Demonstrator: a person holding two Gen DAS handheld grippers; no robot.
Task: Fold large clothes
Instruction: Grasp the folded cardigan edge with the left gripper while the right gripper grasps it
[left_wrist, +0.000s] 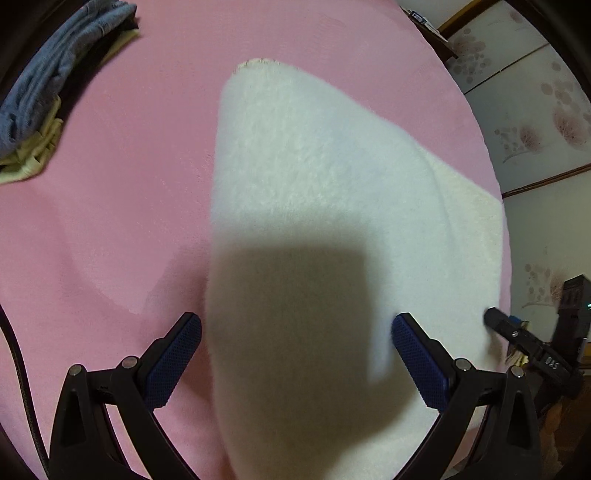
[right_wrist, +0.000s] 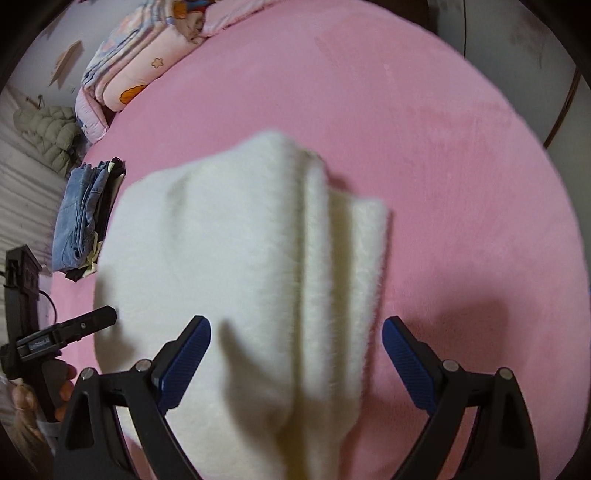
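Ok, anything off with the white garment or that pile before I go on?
Slightly. The white fleece garment shows uneven stacked edges along its right side, so the fold is not square. The folded pile with jeans on top looks tidy. Both tongs are open, holding nothing.

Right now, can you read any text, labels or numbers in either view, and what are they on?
"DAS" or "045", unclear which: on the right gripper body, seen from the left wrist.
Label on the left gripper body, seen from the right wrist: too blurred to read.
None on the white garment or pink bed.
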